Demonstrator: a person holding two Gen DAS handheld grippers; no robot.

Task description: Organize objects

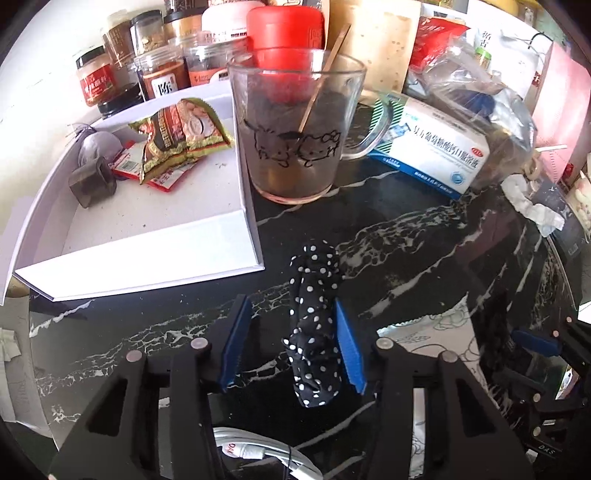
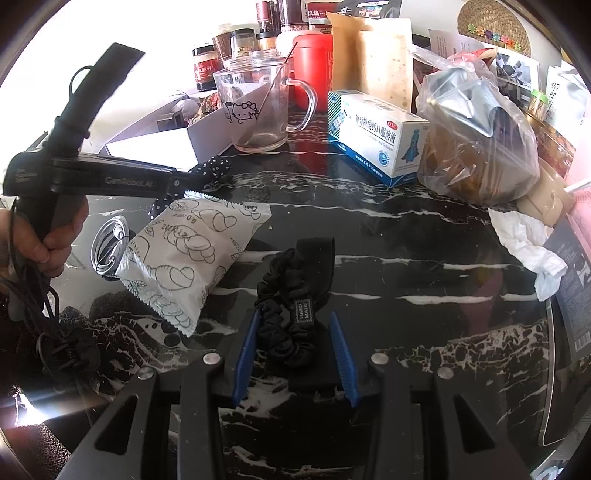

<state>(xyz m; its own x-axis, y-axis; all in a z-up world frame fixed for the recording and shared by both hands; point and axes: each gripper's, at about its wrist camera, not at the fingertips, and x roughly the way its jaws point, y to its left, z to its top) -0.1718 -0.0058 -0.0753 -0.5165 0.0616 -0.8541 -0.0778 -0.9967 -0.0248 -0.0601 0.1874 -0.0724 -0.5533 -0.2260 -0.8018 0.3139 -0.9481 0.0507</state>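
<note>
A black polka-dot scrunchie [image 1: 317,325] lies on the black marble table, between the blue pads of my left gripper [image 1: 291,345]. The jaws are open; the scrunchie touches the right pad only. The scrunchie also shows in the right wrist view [image 2: 212,168], partly behind the left gripper's body [image 2: 92,177]. A plain black scrunchie [image 2: 291,314] with a small label lies between the open fingers of my right gripper [image 2: 295,354]. A white open box [image 1: 147,221] sits at left, holding snack packets [image 1: 177,136] and a small dark block [image 1: 92,182].
A glass mug [image 1: 295,129] with a stick stands beside the box. A blue-white medicine box [image 1: 432,147], a plastic bag [image 2: 476,140], jars [image 1: 159,74] and a red canister [image 1: 284,33] crowd the back. A white bread packet [image 2: 192,254], a coiled cable [image 2: 109,243] and crumpled tissue [image 2: 528,247] lie on the table.
</note>
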